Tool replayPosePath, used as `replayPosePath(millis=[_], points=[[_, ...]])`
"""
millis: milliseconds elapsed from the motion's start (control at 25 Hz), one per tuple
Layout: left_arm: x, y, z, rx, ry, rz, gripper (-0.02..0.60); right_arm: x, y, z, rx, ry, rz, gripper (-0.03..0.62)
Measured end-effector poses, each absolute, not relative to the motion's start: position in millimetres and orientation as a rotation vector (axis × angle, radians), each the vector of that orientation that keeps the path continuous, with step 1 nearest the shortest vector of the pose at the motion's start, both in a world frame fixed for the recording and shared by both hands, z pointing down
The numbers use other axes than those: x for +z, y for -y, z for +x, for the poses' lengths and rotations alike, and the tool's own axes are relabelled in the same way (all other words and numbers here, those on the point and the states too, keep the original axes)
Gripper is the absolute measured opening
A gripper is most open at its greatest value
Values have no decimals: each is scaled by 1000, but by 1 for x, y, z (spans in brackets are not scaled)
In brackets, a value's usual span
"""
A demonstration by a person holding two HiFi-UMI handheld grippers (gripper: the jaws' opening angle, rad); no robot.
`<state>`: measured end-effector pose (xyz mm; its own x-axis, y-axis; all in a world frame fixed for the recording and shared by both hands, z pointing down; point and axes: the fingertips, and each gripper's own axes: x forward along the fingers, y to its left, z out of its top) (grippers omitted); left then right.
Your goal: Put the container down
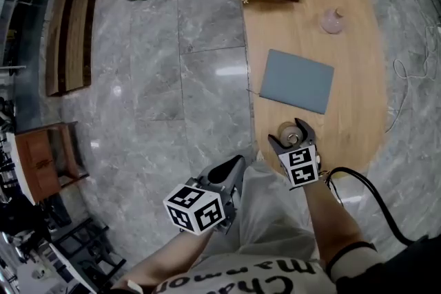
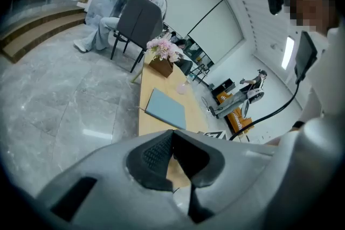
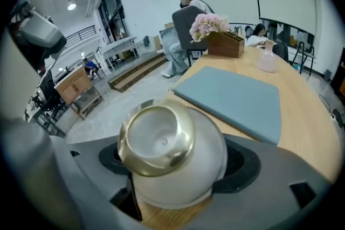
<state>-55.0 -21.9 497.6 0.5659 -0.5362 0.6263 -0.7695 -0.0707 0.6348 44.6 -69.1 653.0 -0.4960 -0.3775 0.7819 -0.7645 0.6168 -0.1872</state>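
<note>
The right claw (image 3: 175, 169) clamps the container (image 3: 156, 140) at the counter's (image 1: 348, 45) 6 o'clock edge; the left claw (image 2: 172, 134) is closed, empty. Lower it level before releasing.

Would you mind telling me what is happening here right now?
A person works two handheld grippers. The right gripper grips a white container with a gold top, held low over the near edge of the wooden table, just short of a grey pad. The left gripper is shut and empty, off the table.
</note>
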Motion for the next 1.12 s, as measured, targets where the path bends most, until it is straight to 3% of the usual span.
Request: replayPosePath(millis=[560, 880, 1120], points=[[413, 74, -47, 155, 1135, 1868, 14, 564, 70, 88, 924, 2109, 951, 344], [346, 76, -49, 139, 1168, 2042, 14, 454, 86, 96, 1451, 2276, 1139, 342], [293, 89, -50, -73, 1183, 2058, 14, 368, 114, 104, 1339, 2445, 1243, 341]])
